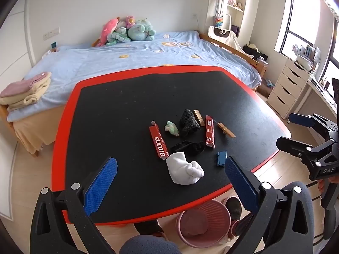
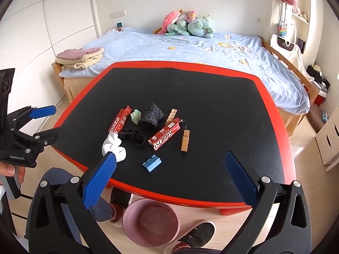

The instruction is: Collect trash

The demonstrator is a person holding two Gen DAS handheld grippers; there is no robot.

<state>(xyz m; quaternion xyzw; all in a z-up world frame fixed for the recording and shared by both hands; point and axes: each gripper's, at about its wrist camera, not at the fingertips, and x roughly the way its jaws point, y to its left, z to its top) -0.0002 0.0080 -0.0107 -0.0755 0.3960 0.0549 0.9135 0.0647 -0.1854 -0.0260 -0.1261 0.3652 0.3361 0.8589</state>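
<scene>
Both grippers are held spread wide above the near edge of the tabletop (image 1: 127, 110), nothing between their pads. Just ahead of the left gripper (image 1: 170, 173) a white crumpled tissue (image 1: 184, 171) is seen, with a red carton (image 1: 159, 142) beyond it. Ahead of the right gripper (image 2: 170, 170) lies a blue clip (image 2: 152, 163). Below the grippers, on the floor, a pink bin (image 2: 129, 218) is placed.
</scene>
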